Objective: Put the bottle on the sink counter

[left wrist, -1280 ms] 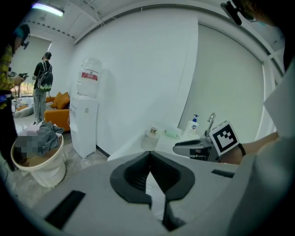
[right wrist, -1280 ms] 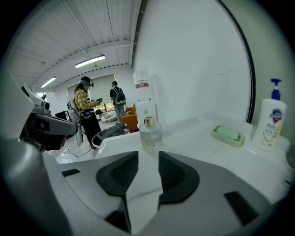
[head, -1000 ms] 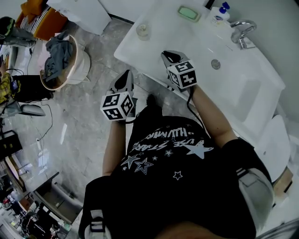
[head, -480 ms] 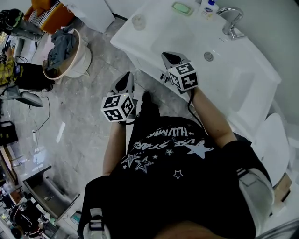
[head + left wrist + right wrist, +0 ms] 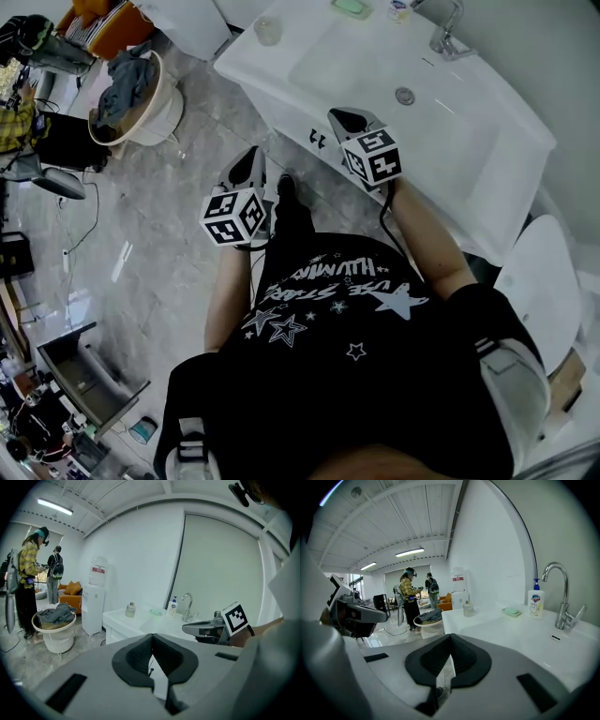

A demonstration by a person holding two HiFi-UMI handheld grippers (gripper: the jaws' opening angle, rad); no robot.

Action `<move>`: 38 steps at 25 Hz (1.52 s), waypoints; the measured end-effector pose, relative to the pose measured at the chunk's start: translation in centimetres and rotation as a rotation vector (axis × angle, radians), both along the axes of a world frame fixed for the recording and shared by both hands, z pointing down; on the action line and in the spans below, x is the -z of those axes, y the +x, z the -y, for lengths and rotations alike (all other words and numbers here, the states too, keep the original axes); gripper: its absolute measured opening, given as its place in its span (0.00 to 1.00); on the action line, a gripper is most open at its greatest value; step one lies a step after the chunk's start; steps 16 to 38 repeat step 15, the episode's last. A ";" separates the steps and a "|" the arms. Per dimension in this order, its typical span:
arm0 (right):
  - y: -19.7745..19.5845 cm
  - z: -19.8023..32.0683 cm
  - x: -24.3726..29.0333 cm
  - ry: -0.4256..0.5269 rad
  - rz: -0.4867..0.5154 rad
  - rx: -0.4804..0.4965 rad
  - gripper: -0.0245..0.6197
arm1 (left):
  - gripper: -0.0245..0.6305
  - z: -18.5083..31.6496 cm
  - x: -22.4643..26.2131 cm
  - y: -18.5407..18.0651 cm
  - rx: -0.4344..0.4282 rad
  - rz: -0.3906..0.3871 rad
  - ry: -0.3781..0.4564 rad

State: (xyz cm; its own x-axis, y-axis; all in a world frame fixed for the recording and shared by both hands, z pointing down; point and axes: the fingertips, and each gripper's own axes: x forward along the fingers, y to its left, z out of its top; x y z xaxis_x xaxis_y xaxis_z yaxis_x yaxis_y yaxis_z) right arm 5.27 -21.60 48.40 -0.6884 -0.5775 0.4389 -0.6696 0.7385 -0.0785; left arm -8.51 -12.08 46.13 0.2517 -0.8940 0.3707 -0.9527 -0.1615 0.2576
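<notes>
The bottle (image 5: 536, 603) carries a white label with a blue badge at its top; the print below it is too small to read. It is a white plastic pump bottle with a blue pump head, and it stands upright at the back edge of the sink counter (image 5: 248, 66), just beside the tap (image 5: 560, 592) and between it and a green soap dish (image 5: 512, 612). No gripper touches it. At the counter's far corner stands a small clear jar (image 5: 468, 609) with a pale lid.

The counter is smooth, glossy white, with a shallow rounded basin and a round metal drain; the tap is a curved chrome spout. The water dispenser (image 5: 96, 597) past the counter's end has a red label on its upturned jug, not readable. White stars and lettering run across the person's black shirt (image 5: 347, 319), where the word "STARS" can be made out.

The left gripper (image 5: 251, 159) is over the grey marbled floor, its grey jaws pressed together with nothing in them. The right gripper (image 5: 345, 118) is at the counter's front edge, jaws likewise pressed together and empty. Each carries a cube with black-and-white square markers
</notes>
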 end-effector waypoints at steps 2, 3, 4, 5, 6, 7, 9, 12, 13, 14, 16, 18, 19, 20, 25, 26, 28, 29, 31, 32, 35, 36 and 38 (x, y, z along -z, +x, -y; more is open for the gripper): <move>0.6 -1.0 0.1 -0.002 0.003 0.007 0.05 | 0.05 -1.0 0.2 0.6 0.005 0.004 0.003; 0.8 -1.6 0.0 -0.004 0.008 0.013 0.05 | 0.05 -1.6 0.3 0.8 0.007 0.006 0.003; 0.9 -2.1 0.0 -0.006 0.014 0.021 0.05 | 0.05 -2.1 0.3 1.1 0.009 0.008 0.004; 1.0 -2.7 0.1 -0.008 0.020 0.031 0.05 | 0.05 -2.6 0.3 1.4 0.011 0.009 0.005; 1.1 -3.2 0.1 -0.008 0.026 0.041 0.05 | 0.05 -3.0 0.4 1.6 0.013 0.011 0.006; 1.2 -3.8 0.2 -0.007 0.029 0.049 0.05 | 0.05 -3.4 0.4 1.7 0.017 0.012 0.006; 1.5 -4.5 0.4 -0.002 0.034 0.055 0.05 | 0.05 -4.0 0.6 1.9 0.026 0.014 0.008; 2.1 -5.0 0.8 0.007 0.040 0.058 0.05 | 0.05 -4.4 1.0 1.9 0.041 0.020 0.017; 2.3 -5.0 0.8 0.010 0.041 0.058 0.05 | 0.05 -4.5 1.1 1.9 0.046 0.021 0.022; 2.5 -5.1 0.9 0.014 0.042 0.058 0.05 | 0.05 -4.5 1.2 2.0 0.050 0.022 0.026; 2.7 -5.2 1.0 0.017 0.044 0.058 0.05 | 0.05 -4.6 1.3 2.0 0.054 0.023 0.030; 2.7 -5.2 1.0 0.017 0.044 0.058 0.05 | 0.05 -4.6 1.3 2.0 0.054 0.023 0.030; 2.7 -5.2 1.0 0.017 0.044 0.058 0.05 | 0.05 -4.6 1.3 2.0 0.054 0.023 0.030; 2.7 -5.2 1.0 0.017 0.044 0.058 0.05 | 0.05 -4.6 1.3 2.0 0.054 0.023 0.030; 2.7 -5.2 1.0 0.017 0.044 0.058 0.05 | 0.05 -4.6 1.3 2.0 0.054 0.023 0.030; 2.7 -5.2 1.0 0.017 0.044 0.058 0.05 | 0.05 -4.6 1.3 2.0 0.054 0.023 0.030; 2.7 -5.2 1.0 0.017 0.044 0.058 0.05 | 0.05 -4.6 1.3 2.0 0.054 0.023 0.030; 2.7 -5.2 1.0 0.017 0.044 0.058 0.05 | 0.05 -4.6 1.3 2.0 0.054 0.023 0.030; 2.7 -5.2 1.0 0.017 0.044 0.058 0.05 | 0.05 -4.6 1.3 2.0 0.054 0.023 0.030; 2.7 -5.2 1.0 0.017 0.044 0.058 0.05 | 0.05 -4.6 1.3 2.0 0.054 0.023 0.030; 2.7 -5.2 1.0 0.017 0.044 0.058 0.05 | 0.05 -4.6 1.3 2.0 0.054 0.023 0.030; 2.7 -5.2 1.0 0.017 0.044 0.058 0.05 | 0.05 -4.6 1.3 2.0 0.054 0.023 0.030; 2.7 -5.2 1.0 0.017 0.044 0.058 0.05 | 0.05 -4.6 1.3 2.0 0.054 0.023 0.030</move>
